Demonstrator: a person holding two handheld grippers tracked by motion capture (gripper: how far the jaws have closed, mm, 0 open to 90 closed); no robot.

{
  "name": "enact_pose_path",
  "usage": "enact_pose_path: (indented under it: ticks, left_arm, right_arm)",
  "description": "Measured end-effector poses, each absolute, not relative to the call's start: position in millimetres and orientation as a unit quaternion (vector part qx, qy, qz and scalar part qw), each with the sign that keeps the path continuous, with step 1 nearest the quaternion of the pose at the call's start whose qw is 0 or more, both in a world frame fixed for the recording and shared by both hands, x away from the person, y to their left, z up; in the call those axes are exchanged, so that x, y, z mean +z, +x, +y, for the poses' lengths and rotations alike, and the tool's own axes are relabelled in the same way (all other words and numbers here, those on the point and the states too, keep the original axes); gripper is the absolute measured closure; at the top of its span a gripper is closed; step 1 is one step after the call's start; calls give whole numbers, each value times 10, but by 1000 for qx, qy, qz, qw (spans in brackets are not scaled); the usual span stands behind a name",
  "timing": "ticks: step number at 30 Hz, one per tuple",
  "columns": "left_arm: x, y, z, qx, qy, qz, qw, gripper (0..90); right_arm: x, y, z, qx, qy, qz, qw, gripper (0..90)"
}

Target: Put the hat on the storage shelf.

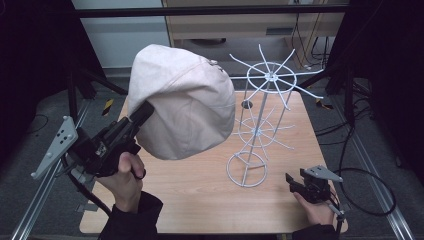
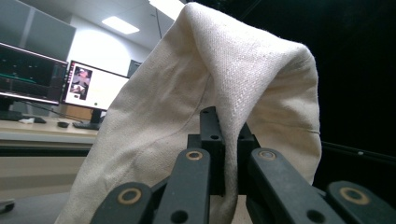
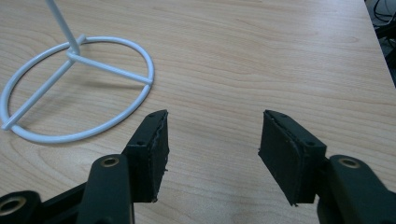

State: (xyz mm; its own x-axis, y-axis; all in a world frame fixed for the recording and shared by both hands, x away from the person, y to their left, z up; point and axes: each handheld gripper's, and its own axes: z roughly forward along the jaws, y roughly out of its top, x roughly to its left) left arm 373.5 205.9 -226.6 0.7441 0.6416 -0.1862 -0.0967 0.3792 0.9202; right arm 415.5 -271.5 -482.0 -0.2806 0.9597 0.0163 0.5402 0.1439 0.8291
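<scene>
The left tool (image 1: 145, 111) is raised off the tabletop (image 1: 200, 200) and angled up and away from the person, its jaws clamped tight on a fold of a pale cream cap (image 1: 182, 102). From the left gripper view the cloth of the cap (image 2: 210, 93) is pinched between the two black jaws and rises straight above them, draping down on both sides of the tool like a tent. In the high view the cap hangs in the air just beyond the tool's tip, crown bulging up and to the far side, clear of the wood below it.

Past the cap, further along the line in which the left tool points and off to its right, stands a white wire rack (image 1: 260, 125) with spokes fanning out at two levels and a ring foot on the tabletop. The cap's edge sits near the rack's upper spokes; I cannot tell whether they touch.

The right tool (image 1: 295, 184) lies low at the near right of the tabletop, held in the person's right hand (image 1: 314, 210). Its jaws stand wide apart with nothing between them, bare wood showing in the gap (image 3: 212, 140). The ring foot of the rack (image 3: 74, 88) sits ahead of this tool and to its left, apart from the jaws.
</scene>
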Motion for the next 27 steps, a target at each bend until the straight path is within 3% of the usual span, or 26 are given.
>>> enact_pose_path:
  ticks: [27]
  left_arm:
    - [-2366, 3888, 1510, 192, 537, 260, 779, 882]
  right_arm:
    - [-4814, 4154, -2726, 382, 535, 702, 273, 421]
